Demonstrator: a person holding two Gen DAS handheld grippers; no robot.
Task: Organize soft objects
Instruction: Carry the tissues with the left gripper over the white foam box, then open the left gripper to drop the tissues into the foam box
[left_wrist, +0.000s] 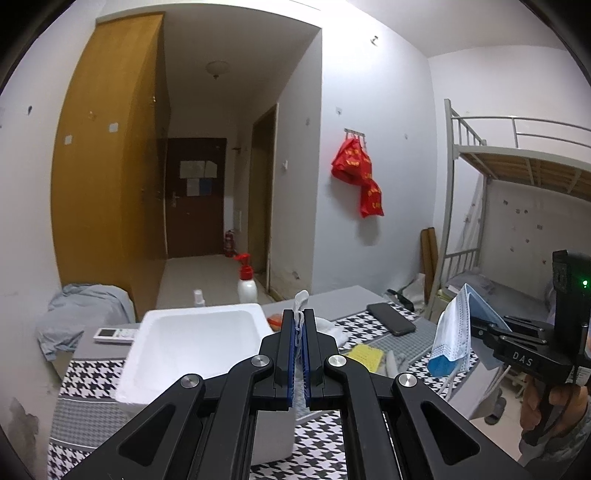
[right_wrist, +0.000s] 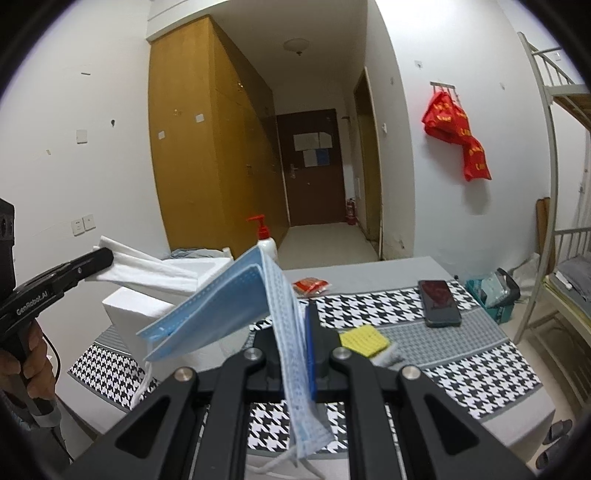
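Note:
My left gripper (left_wrist: 299, 318) is shut on a folded white face mask (left_wrist: 301, 298) whose end pokes up past the fingertips. In the right wrist view the left gripper (right_wrist: 104, 257) holds that white mask (right_wrist: 147, 271) out level above the white foam box (right_wrist: 147, 308). My right gripper (right_wrist: 303, 314) is shut on a bunch of blue face masks (right_wrist: 221, 306). They fan out to the left and hang down over the jaws, ear loops dangling. From the left wrist view the right gripper (left_wrist: 478, 326) carries the blue masks (left_wrist: 452, 332) to the right of the foam box (left_wrist: 192, 343).
A houndstooth cloth covers the table (right_wrist: 461, 365). On it lie a black phone (right_wrist: 439, 302), a yellow sponge (right_wrist: 364, 338) and a red packet (right_wrist: 310, 286). A red-pump bottle (left_wrist: 246, 284) and a remote (left_wrist: 114, 334) stand behind the box. A metal bunk bed (left_wrist: 517, 155) is at right.

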